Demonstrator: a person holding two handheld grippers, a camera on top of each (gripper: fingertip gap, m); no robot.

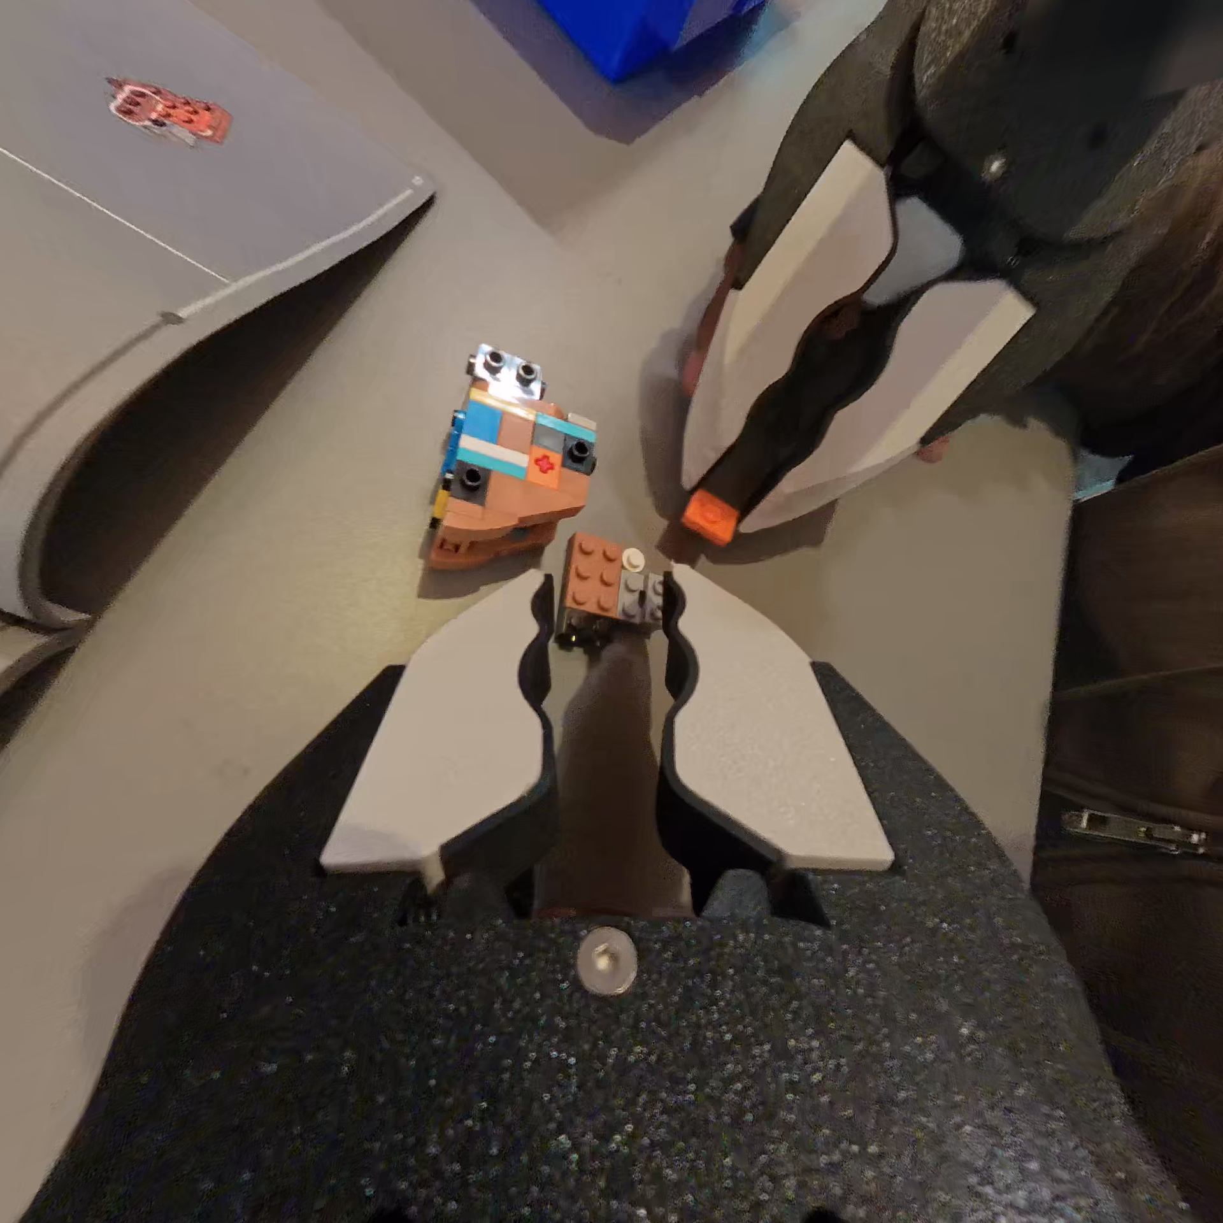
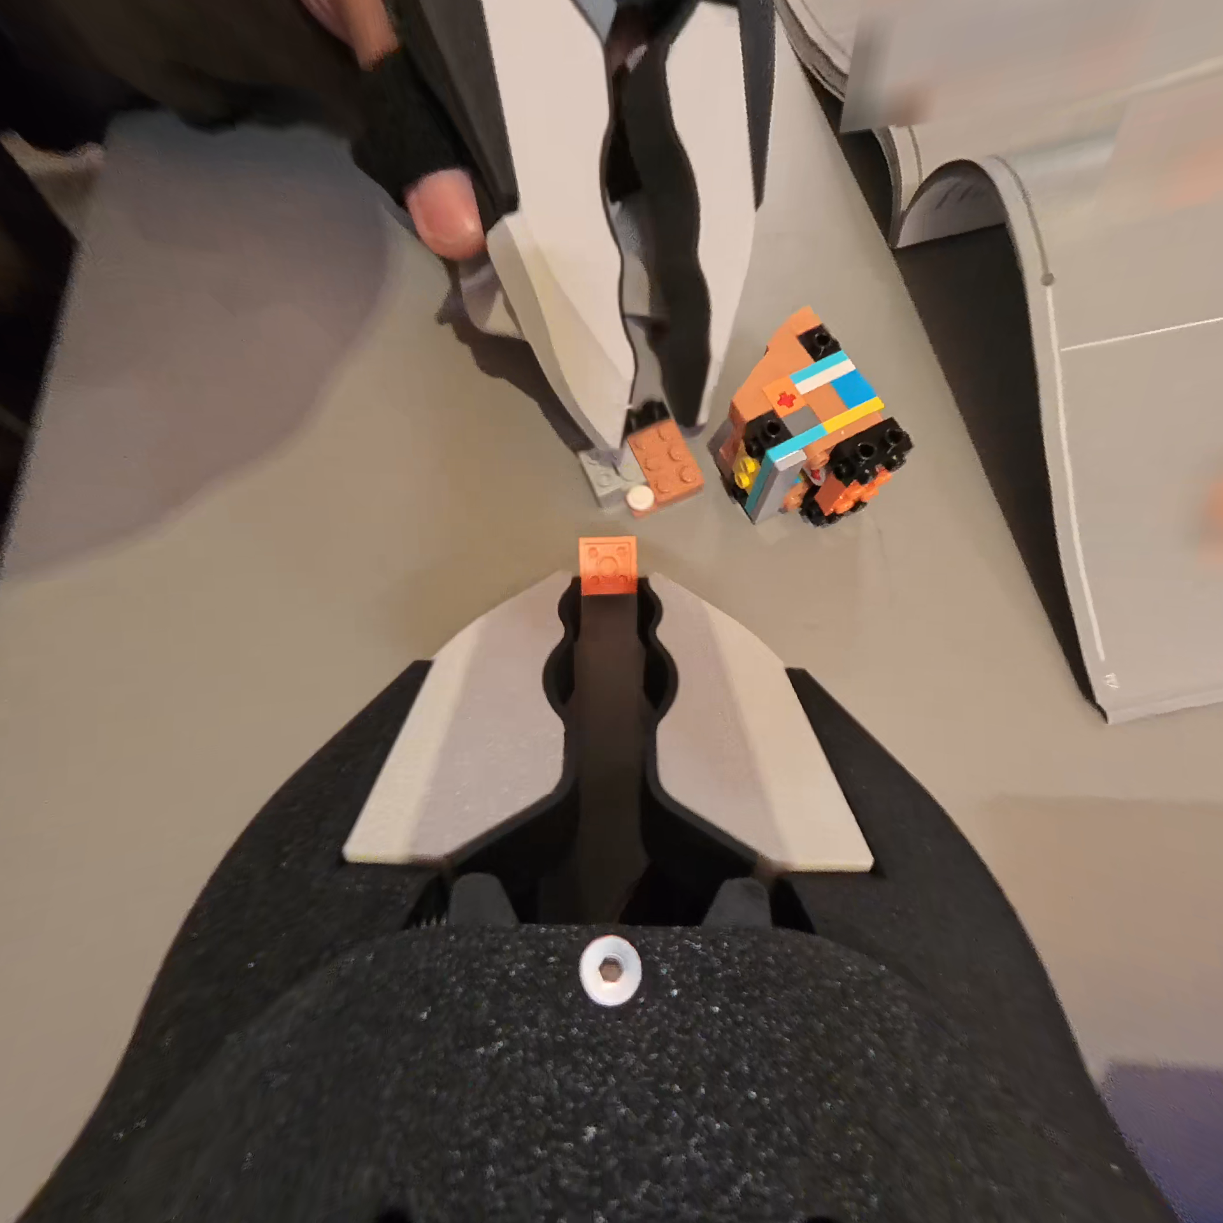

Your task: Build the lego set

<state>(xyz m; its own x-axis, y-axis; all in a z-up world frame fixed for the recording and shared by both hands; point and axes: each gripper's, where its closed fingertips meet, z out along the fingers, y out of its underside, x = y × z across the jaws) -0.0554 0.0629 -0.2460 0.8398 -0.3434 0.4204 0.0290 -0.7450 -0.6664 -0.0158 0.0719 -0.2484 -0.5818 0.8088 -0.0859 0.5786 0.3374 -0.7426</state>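
Left gripper [image 1: 609, 595] jaws tight on brown-grey assembly [image 1: 605, 586]; right gripper [image 2: 607, 582] jaws pinching orange plate [image 2: 607, 566].

I see a plain orange plate [image 2: 607, 566] and a small assembly [image 1: 612, 586] in reddish brown and grey with one white round stud. The larger model [image 1: 513, 463] mixes brown, blue, teal, white, yellow and black (plus a red mark on orange). The bench [image 1: 298, 629] is beige; the booklet [image 1: 165, 218] is grey.
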